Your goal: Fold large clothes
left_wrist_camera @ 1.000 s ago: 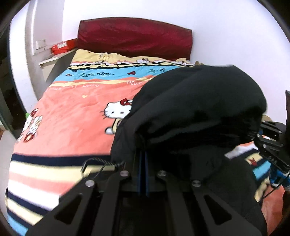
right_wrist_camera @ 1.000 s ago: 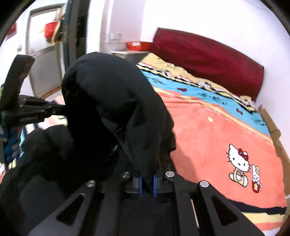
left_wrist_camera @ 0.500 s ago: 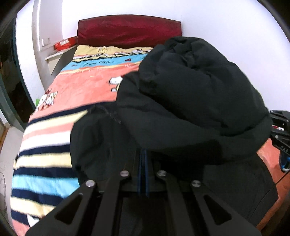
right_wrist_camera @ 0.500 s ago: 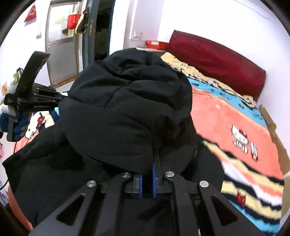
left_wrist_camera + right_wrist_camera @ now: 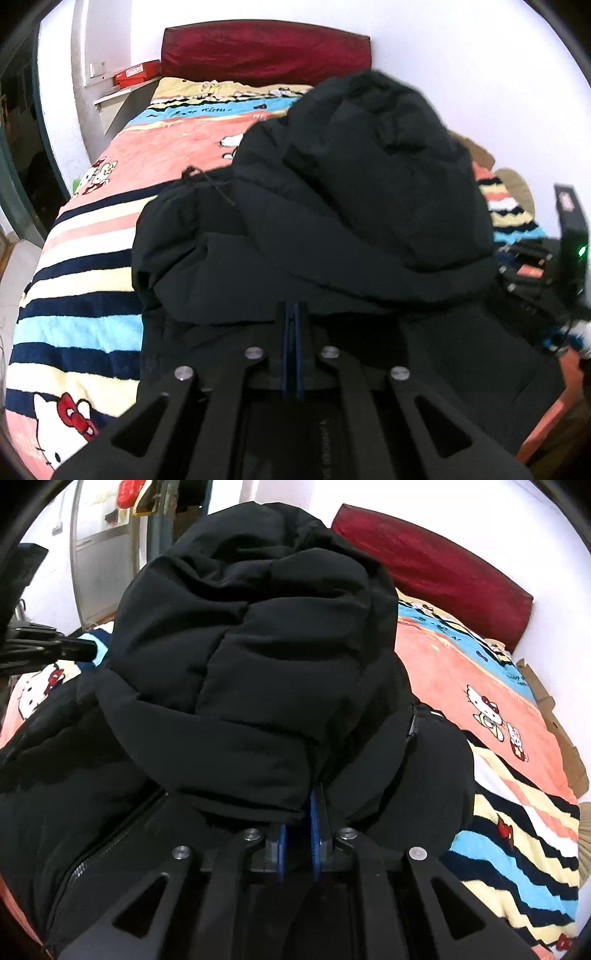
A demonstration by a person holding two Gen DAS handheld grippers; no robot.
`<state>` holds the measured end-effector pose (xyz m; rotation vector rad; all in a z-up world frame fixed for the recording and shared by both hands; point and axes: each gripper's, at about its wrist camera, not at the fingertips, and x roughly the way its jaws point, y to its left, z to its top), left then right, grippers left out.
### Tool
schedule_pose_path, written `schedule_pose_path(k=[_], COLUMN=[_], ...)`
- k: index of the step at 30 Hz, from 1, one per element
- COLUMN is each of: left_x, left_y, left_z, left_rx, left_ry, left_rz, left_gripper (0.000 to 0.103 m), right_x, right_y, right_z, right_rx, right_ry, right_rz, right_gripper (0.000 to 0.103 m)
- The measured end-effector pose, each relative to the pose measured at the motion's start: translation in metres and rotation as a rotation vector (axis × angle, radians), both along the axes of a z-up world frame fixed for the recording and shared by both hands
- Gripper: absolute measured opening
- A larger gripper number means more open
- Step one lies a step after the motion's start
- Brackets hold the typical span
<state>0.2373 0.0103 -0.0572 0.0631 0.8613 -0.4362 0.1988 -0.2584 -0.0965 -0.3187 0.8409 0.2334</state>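
A large black puffy jacket lies on the bed, one part doubled back over the rest. My left gripper is shut on the jacket's folded edge. In the right wrist view the jacket bulges up in front of the camera, its zipper showing at the right. My right gripper is shut on the jacket's edge, with cloth between its blue pads. The other gripper shows at the far edge of each view.
The bed has a striped Hello Kitty blanket and a dark red headboard. A shelf with a red box stands at the left wall. A door is behind. Cardboard lines the bed's right side.
Both grippers have drawn the held jacket edge back toward the foot of the bed and lower. The fold now rests over the rest of the jacket.
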Motion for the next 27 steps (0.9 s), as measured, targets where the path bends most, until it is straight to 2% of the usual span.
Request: schedule_pose_path(k=[5, 7, 9, 21, 25, 27], left_x=[0.009, 0.011, 0.013, 0.024, 0.03, 0.046], left_y=[-0.003, -0.01, -0.016, -0.04, -0.033, -0.031], left_z=[0.022, 0.026, 0.027, 0.021, 0.04, 0.055], left_rx=[-0.076, -0.076, -0.07, -0.066, -0.083, -0.111], left_ry=[-0.019, -0.025, -0.024, 0.001, -0.035, -0.05], left_rz=[0.009, 0.006, 0.0, -0.009, -0.02, -0.013], left_gripper=[0.004, 0.004, 0.004, 0.004, 0.004, 0.004], right_x=[0.004, 0.002, -0.002, -0.001, -0.011, -0.015], right_y=[-0.001, -0.001, -0.001, -0.008, -0.018, -0.021], right_z=[-0.002, 0.0, 0.004, 0.001, 0.019, 0.042], right_rx=[-0.012, -0.006, 0.005, 0.038, 0.089, 0.1], right_ry=[-0.01, -0.018, -0.03, -0.011, 0.01, -0.011], right_rz=[-0.004, -0.008, -0.009, -0.001, 0.043, 0.069], right_gripper=[0.016, 0.027, 0.049, 0.05, 0.05, 0.05])
